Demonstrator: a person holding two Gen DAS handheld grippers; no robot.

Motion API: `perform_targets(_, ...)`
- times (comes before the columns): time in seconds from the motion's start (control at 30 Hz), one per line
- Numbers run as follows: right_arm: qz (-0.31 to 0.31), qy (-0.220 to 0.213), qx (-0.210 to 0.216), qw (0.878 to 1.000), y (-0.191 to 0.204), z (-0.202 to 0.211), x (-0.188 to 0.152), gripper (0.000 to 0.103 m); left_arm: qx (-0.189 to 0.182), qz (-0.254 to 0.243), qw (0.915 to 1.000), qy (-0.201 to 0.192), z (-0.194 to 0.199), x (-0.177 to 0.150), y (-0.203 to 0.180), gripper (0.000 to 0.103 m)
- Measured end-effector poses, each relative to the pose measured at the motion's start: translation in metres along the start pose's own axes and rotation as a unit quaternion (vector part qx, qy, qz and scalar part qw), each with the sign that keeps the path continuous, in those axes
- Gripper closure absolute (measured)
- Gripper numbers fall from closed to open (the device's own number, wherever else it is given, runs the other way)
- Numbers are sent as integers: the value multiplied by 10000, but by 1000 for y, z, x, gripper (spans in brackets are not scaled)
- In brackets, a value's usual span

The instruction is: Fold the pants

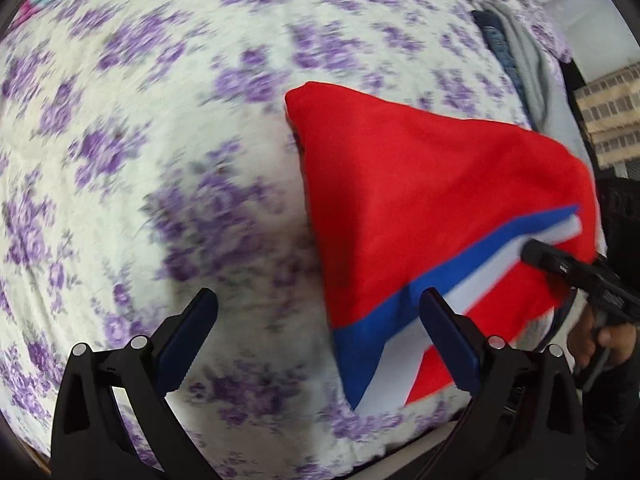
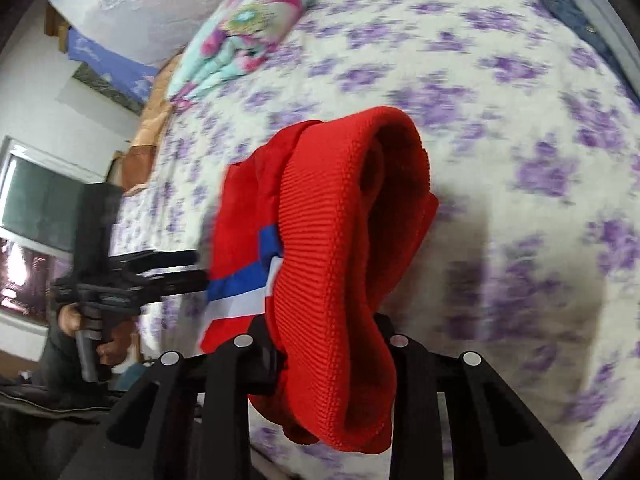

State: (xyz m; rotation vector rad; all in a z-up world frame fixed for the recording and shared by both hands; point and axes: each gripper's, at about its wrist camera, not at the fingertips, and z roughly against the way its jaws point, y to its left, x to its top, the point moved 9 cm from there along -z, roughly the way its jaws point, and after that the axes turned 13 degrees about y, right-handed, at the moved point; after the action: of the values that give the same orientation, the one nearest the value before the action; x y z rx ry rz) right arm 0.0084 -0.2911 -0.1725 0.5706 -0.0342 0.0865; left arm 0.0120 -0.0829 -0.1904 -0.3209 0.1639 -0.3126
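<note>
Since the right gripper [image 2: 332, 364] has its jaws pinched in on the ribbed red waistband [image 2: 340, 260], that's clearly the end doing the work right now. The knit band bunches up between the fingers and flops over the front of the tool, so the pads themselves are hidden, but the cloth is lifted off the bed and hanging from that grip.

The left gripper [image 1: 320, 340] is the opposite: jaws spread wide, nothing between them, hovering just beside the lower edge of the pants [image 1: 420, 200]. Its right finger [image 1: 448, 336] overlaps the blue and white side stripe [image 1: 460, 272] in the left wrist view, but I can't tell if it's actually touching.

Going outward, the red pants sit on the purple-flowered bedspread [image 1: 160, 160], near the bed's edge, already bundled into a thick, compact wedge rather than laid out full length. A folded pastel blanket [image 2: 248, 28] lies well apart at the far end, and some dark and grey clothes [image 1: 520, 80] lie along the far side.

My guess on progress: legs look doubled over already, so at least one fold is in. What's left is bringing the waistband end over, setting it down and flattening the stack. It's lumpy, not tidy yet.
</note>
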Motion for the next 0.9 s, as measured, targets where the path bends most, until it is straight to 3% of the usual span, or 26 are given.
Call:
perform_targets(0.17,-523,83,-5,9986,-42,-12,-7,71,-33,-112,9997,200,-12,9,-19,5)
perform_targets(0.43,-665,48,197,9976,-52,-17,-11,66,-219,-59,9987,450,-34,24,-32,5)
perform_targets(0.5,-708,58,221,9972,-56,-18,-13,62,-415,-55,9977,526,-40,28,-40,16)
perform_targets(0.53,-722,60,213,9971,-56,-19,-13,60,-715,-104,9954,631,-45,29,-50,41)
perform_targets(0.57,-733,64,202,9971,-54,-20,-13,57,-991,-79,9924,729,-47,29,-57,51)
perform_targets(0.63,-726,85,161,9972,-50,-22,-12,54,-919,-9,9937,646,-44,30,-62,54)
perform_targets(0.67,-706,109,152,9973,-48,-23,-12,53,-873,-66,9944,594,-42,30,-65,61)
perform_targets(0.77,-684,160,295,9971,-43,-17,-8,70,-678,-215,9964,464,-32,31,-74,68)
perform_targets(0.9,-204,15,543,9983,-18,12,13,73,-461,-384,9981,165,-3,44,-86,72)
